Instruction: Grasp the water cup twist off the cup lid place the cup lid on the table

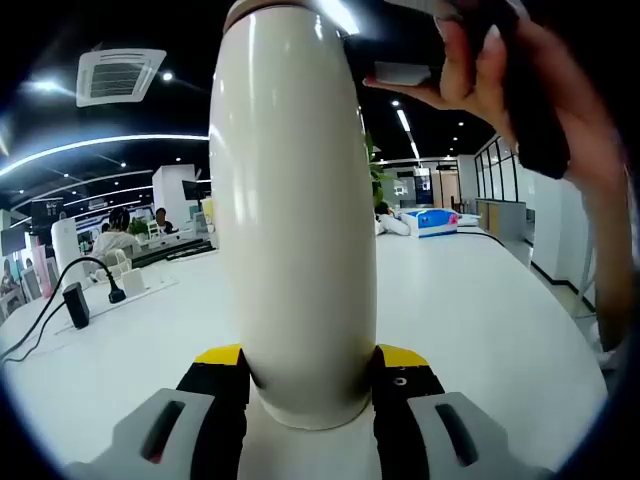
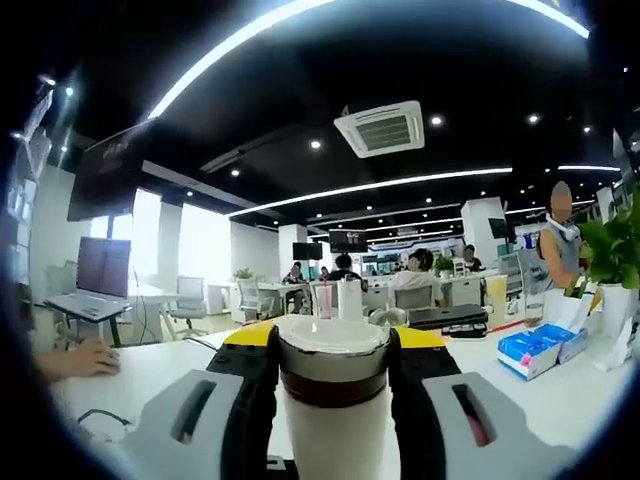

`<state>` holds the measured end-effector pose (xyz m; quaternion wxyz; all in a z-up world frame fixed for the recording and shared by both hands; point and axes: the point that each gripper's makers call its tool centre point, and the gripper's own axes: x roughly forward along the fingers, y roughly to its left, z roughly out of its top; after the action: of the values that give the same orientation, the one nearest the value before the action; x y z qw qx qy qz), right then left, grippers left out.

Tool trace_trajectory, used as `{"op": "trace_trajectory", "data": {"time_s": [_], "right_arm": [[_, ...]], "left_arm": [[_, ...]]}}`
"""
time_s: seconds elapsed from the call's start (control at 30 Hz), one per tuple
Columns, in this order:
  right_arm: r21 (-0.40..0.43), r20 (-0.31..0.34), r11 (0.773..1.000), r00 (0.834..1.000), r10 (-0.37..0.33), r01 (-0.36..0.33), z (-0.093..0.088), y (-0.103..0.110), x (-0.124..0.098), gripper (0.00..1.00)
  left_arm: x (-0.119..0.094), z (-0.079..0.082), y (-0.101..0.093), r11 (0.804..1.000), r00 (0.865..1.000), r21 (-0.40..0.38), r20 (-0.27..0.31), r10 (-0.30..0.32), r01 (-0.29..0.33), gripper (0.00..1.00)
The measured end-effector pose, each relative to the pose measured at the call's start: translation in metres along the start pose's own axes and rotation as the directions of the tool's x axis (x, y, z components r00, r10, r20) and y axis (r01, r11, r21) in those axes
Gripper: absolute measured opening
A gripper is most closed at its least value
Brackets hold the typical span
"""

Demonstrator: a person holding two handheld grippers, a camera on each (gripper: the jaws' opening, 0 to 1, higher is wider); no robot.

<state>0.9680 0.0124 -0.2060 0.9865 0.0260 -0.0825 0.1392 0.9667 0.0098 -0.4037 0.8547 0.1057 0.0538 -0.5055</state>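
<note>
A tall cream water cup [image 1: 290, 220] stands upright on the white table, and my left gripper [image 1: 310, 366] is shut on its lower body, yellow-tipped jaws on either side. At the cup's top, a person's hand [image 1: 480, 60] holds my right gripper [image 1: 400, 55] against the lid end. In the right gripper view, the white cup lid [image 2: 332, 336] sits above a brown band [image 2: 332, 386] on the cream body [image 2: 335, 440]. My right gripper [image 2: 332, 345] is shut on the lid, jaws pressed to both its sides.
The white table [image 1: 480, 320] spreads wide around the cup. A black cable and adapter [image 1: 75, 305] lie at the left. A blue box [image 2: 535, 348] and a potted plant [image 2: 610, 250] stand at the right; a hand [image 2: 80, 360] rests by a laptop [image 2: 90, 290].
</note>
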Motion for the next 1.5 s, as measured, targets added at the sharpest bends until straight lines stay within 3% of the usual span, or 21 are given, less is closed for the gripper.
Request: {"op": "trace_trajectory", "data": {"time_s": [0.37,0.7,1.2,1.5], "right_arm": [[0.02,-0.022,0.992,0.992,0.126,-0.126,-0.001,0.001,0.002,0.46],[0.023,-0.03,0.969,0.969,0.245,-0.245,-0.002,0.004,0.002,0.46],[0.044,-0.052,0.891,0.89,0.453,-0.452,-0.003,0.008,0.003,0.45],[0.058,-0.047,0.813,0.812,0.581,-0.579,-0.005,0.015,0.002,0.46]], "left_arm": [[-0.001,0.0,0.0,1.0,1.0,0.0,-0.001,0.003,-0.003,0.5],[-0.001,0.0,-0.001,1.0,1.0,0.001,-0.002,0.003,-0.003,0.5],[0.0,0.0,-0.002,1.0,1.0,0.0,-0.001,0.004,-0.004,0.5],[-0.001,0.0,-0.004,1.0,1.0,-0.003,-0.002,0.003,-0.003,0.5]]}}
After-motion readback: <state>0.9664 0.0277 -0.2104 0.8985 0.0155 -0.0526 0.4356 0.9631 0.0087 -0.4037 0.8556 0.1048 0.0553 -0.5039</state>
